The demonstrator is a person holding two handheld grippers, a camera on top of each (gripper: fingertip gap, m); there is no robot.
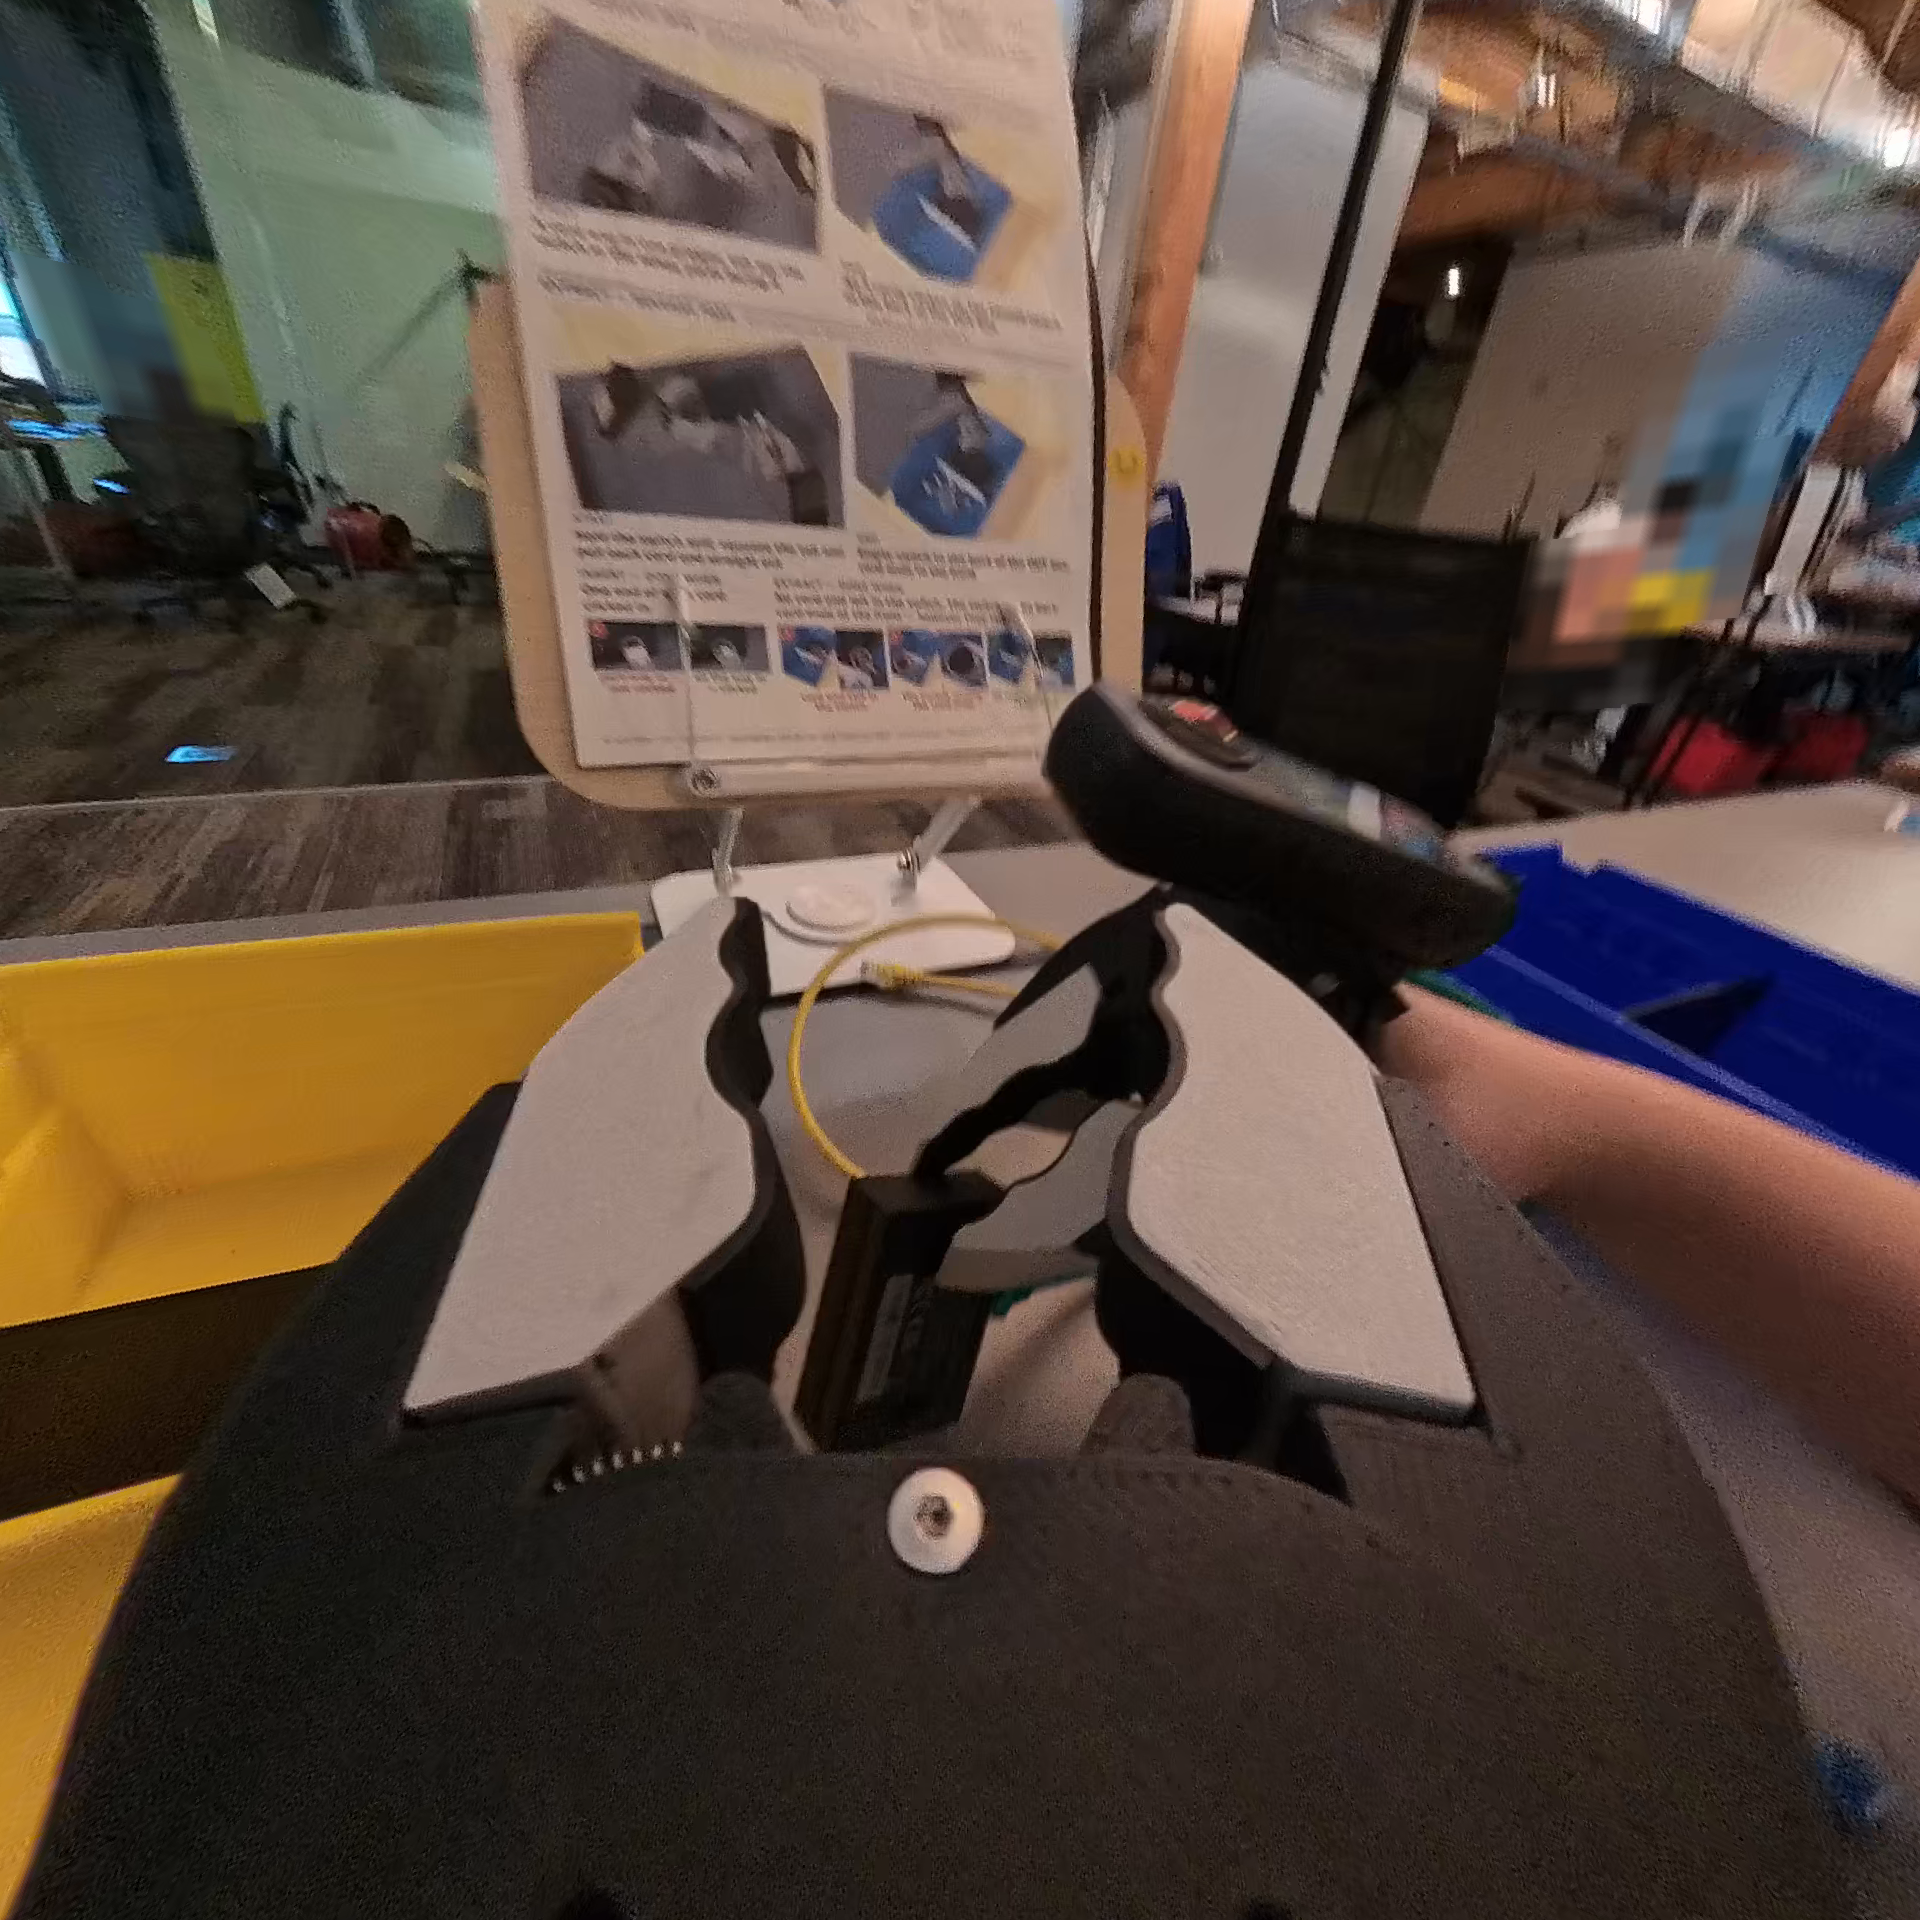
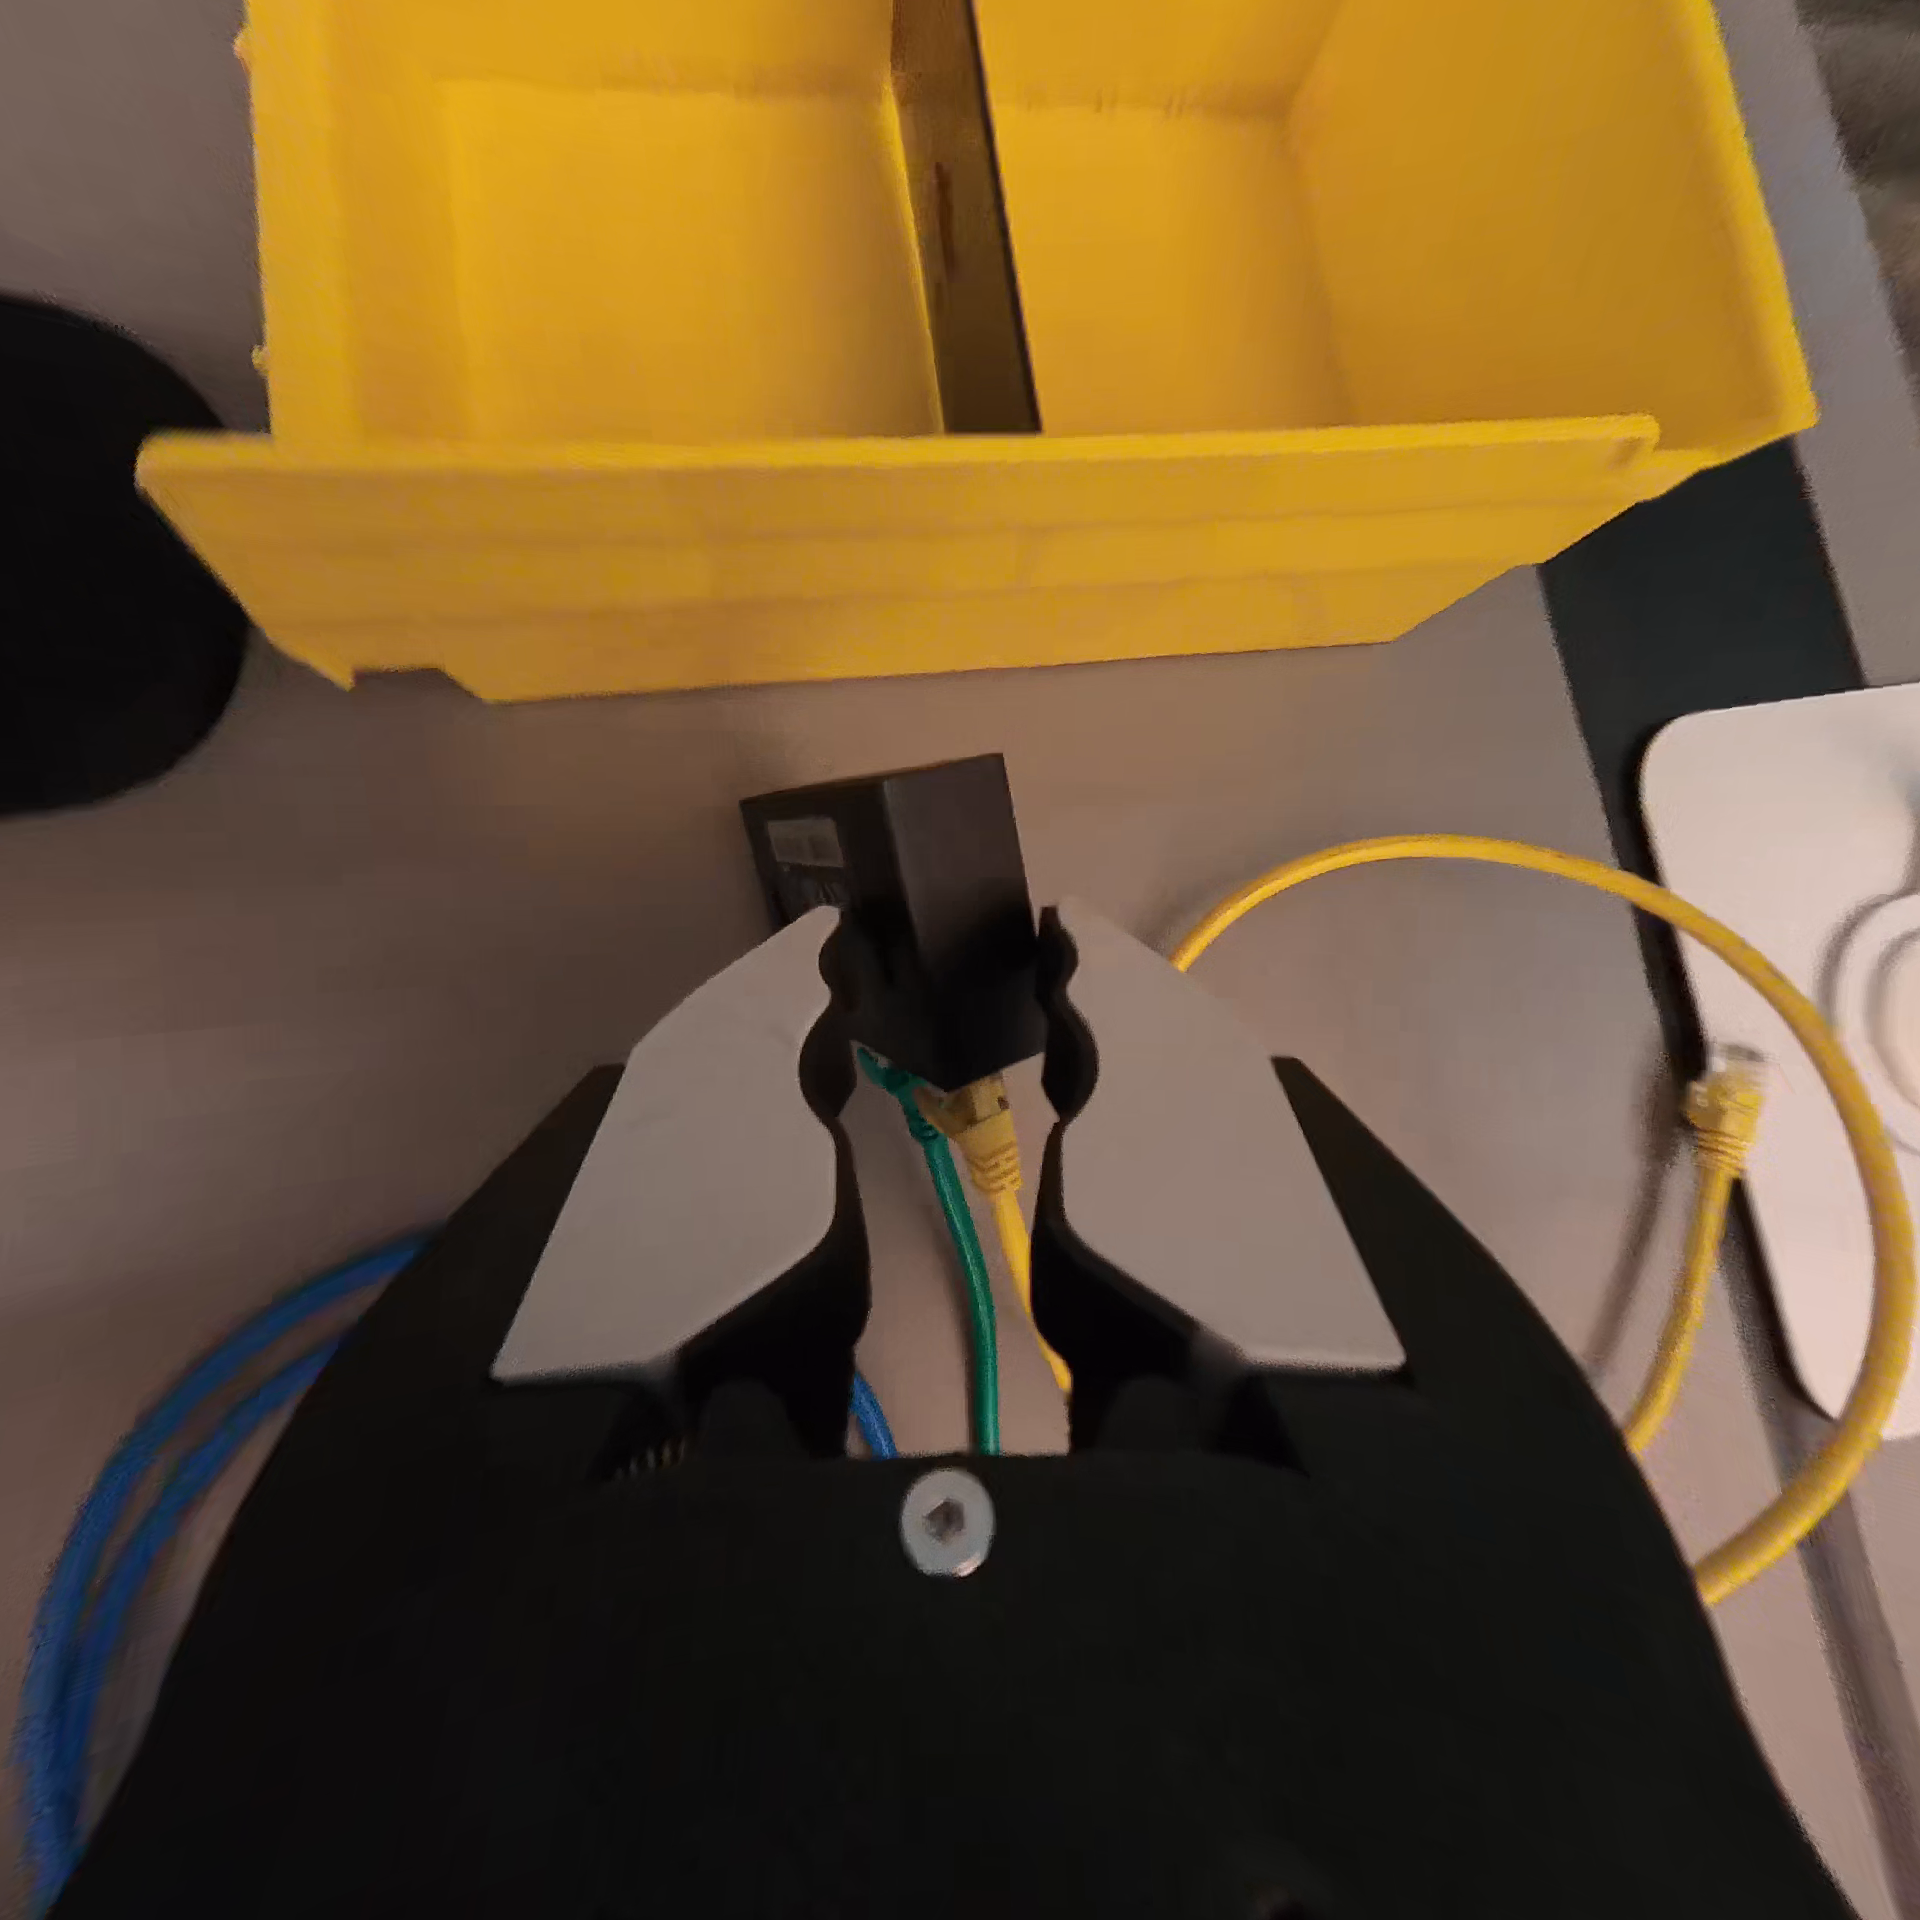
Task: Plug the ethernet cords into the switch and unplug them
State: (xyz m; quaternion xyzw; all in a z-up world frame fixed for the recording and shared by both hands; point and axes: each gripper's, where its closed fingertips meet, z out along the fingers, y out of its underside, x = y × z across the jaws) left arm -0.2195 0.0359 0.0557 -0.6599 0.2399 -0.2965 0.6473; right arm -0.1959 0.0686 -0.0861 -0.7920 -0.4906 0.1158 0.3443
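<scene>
Left wrist view: my left gripper [image 1: 951, 1023] spread wide, holding nothing; switch [image 1: 894, 1320] between its fingers; yellow bin [image 1: 312, 1091] left of switch.

Right wrist view: my right gripper [image 2: 940, 971] clamped on switch [image 2: 951, 914], green cord [image 2: 971, 1278] and yellow cord [image 2: 1455, 1039] plugged in; yellow bin [image 2: 883, 551] beyond switch, both compartments empty.

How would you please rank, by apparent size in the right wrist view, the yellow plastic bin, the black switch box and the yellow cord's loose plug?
1. Yellow plastic bin, clearly largest.
2. Black switch box, held in the right gripper.
3. Yellow cord's loose plug, smallest.
Nearness hardly affects this order.
</scene>
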